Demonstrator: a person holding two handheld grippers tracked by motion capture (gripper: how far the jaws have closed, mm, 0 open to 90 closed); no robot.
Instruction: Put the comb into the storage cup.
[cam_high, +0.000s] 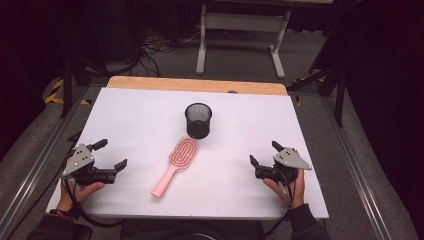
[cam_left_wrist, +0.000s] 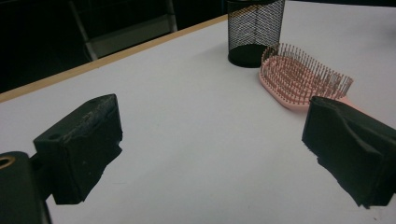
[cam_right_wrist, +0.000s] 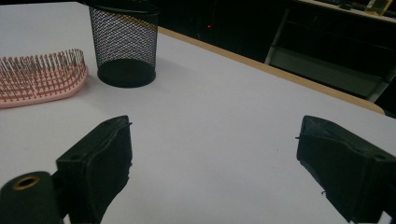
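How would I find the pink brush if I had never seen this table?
Look at the white table and find the black mesh cup near its middle. Right in front of the cup lies the pink hairbrush, bristles up, its handle slanting toward the person. It is the one pink thing, flat and long, while the cup stands upright.

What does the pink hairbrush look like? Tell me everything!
The hairbrush is pink and looks like plastic. Its oval head has looping slots and rows of thin bristles pointing up, so it lies on its back, flat on the white table. The narrow handle points toward the person, slanting left. The head lies right by the black mesh cup; whether they touch is hard to tell. Neither gripper touches it.
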